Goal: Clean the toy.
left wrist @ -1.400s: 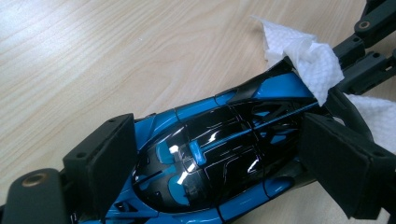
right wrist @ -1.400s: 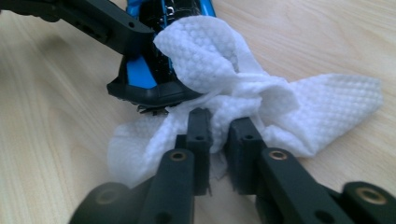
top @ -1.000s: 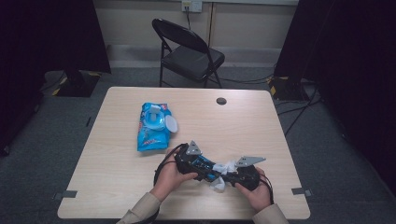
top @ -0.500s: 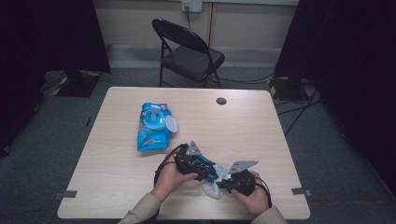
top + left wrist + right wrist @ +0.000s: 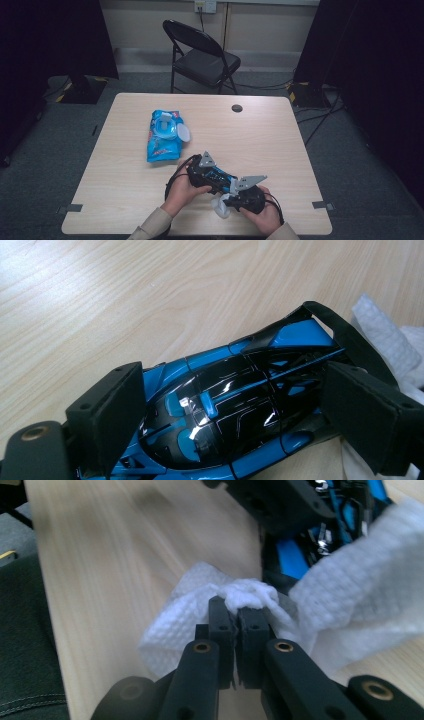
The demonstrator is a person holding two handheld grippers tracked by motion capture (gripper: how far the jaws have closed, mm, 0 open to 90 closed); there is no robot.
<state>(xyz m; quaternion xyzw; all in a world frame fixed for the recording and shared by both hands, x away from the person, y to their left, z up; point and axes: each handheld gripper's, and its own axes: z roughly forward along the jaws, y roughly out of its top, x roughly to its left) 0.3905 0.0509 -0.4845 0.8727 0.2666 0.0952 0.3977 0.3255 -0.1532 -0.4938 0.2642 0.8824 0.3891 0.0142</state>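
A blue and black toy car (image 5: 220,410) sits between my left gripper's (image 5: 235,405) two pads, which press on its sides. From above, the left gripper (image 5: 220,179) holds the car (image 5: 216,175) just over the table near the front edge. My right gripper (image 5: 235,615) is shut on a bunched fold of a white wipe (image 5: 350,600), and the wipe drapes against the car's end (image 5: 295,555). In the high view the right gripper (image 5: 226,201) and the wipe (image 5: 219,209) lie just below and right of the car. A corner of the wipe (image 5: 385,340) shows past the car's tail.
A blue packet of wipes (image 5: 165,135) with its lid flipped open lies left of centre on the wooden table (image 5: 280,140). A dark cable hole (image 5: 237,108) sits near the far edge. A black folding chair (image 5: 202,50) stands beyond the table.
My right gripper has slid left and toward the table's near edge, with the wipe along the car. The left gripper and the car have stayed put.
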